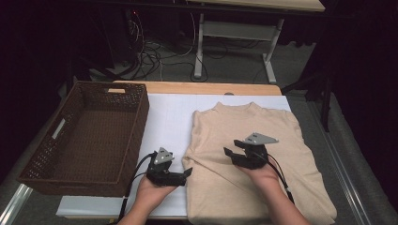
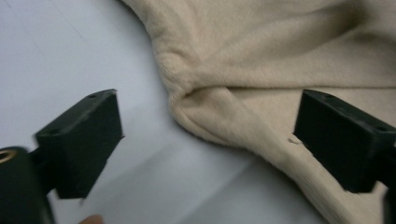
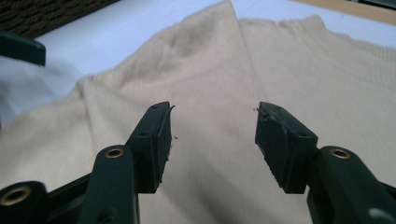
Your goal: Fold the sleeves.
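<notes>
A beige sweater (image 1: 253,159) lies flat on a white sheet (image 1: 171,117) that covers the table, its collar at the far end and its sleeves folded across the body. It is under the right gripper (image 1: 234,150) and just to the right of the left gripper (image 1: 185,174).

The left gripper is held low at the sweater's left edge, pointing toward it. In the left gripper view the jaws stand wide apart, and a folded bulge of the sweater (image 2: 219,112) lies ahead between them; neither jaw touches the cloth. It holds nothing.

The right gripper is above the middle of the sweater, pointing to the left toward the other gripper. In the right gripper view its jaws are about half open over the sweater (image 3: 215,140), with bare knit in the gap and nothing pinched between the pads. A long crease runs away from the gap toward the collar. The tip of the left gripper (image 3: 21,46) shows at the far left of that view, over the white sheet.

Left of the left gripper stands a brown woven basket (image 1: 54,140) with cut-out handles, touching the sheet's left edge. Past the sweater's collar a strip of wooden table (image 1: 197,88) shows.
</notes>
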Demonstrator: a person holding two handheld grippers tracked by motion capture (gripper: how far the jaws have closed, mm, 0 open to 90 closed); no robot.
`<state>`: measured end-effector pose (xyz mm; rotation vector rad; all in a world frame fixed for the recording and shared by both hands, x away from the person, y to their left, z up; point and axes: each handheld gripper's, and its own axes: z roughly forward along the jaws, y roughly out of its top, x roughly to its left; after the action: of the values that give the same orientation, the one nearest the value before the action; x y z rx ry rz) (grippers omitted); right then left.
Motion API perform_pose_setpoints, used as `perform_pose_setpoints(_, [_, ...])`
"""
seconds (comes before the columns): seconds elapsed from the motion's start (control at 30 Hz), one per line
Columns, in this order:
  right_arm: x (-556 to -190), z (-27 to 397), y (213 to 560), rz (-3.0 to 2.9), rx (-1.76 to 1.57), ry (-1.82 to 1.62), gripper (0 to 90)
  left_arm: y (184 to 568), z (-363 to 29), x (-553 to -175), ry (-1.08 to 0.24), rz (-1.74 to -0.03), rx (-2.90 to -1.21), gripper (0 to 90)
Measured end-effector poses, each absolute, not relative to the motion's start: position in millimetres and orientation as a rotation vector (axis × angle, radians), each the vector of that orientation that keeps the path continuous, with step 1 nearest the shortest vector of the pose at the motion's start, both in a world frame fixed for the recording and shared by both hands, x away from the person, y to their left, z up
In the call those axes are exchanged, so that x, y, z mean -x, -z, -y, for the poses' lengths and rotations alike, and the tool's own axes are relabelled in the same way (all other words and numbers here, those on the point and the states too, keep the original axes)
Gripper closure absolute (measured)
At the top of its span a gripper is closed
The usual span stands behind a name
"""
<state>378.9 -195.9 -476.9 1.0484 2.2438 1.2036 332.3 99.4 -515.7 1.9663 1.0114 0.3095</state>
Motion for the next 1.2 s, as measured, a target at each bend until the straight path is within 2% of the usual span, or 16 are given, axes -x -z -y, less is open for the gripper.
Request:
perform_pose_setpoints(0.1, [-401,177,474,-2.251,-1.028,-1.190,49.5,517,-93,-345,-0.342,-1.038,-1.974,19.9])
perform_pose_setpoints(0.4, [-468,126,482,-2.272,-1.043,-1.125,54.4,520,-85,-358,-0.276,-1.029,-2.014,41.1])
perform_pose_setpoints(0.7, [-517,96,496,-2.292,-1.105,-1.048,56.4,521,-81,-358,-0.275,-1.013,-2.052,51.5])
perform_pose_setpoints(0.77, [-525,90,502,-2.326,-1.112,-1.028,52.1,521,-80,-359,-0.266,-1.017,-2.059,53.8])
perform_pose_setpoints(0.83, [-531,85,509,-2.373,-1.129,-0.999,52.3,521,-81,-359,-0.260,-1.021,-2.059,56.8])
perform_pose_setpoints(0.87, [-533,84,510,-2.373,-1.140,-1.015,58.7,521,-81,-359,-0.258,-1.022,-2.059,57.8])
perform_pose_setpoints(0.97, [-533,80,508,-2.379,-1.106,-1.023,87.1,521,-81,-360,-0.256,-1.022,-2.059,63.4])
perform_pose_setpoints(1.13, [-532,69,499,-2.328,-1.030,-1.017,88.3,521,-81,-360,-0.255,-1.021,-2.057,73.8])
perform_pose_setpoints(1.2, [-534,64,492,-2.308,-1.012,-1.049,88.3,521,-81,-359,-0.256,-1.019,-2.056,75.4])
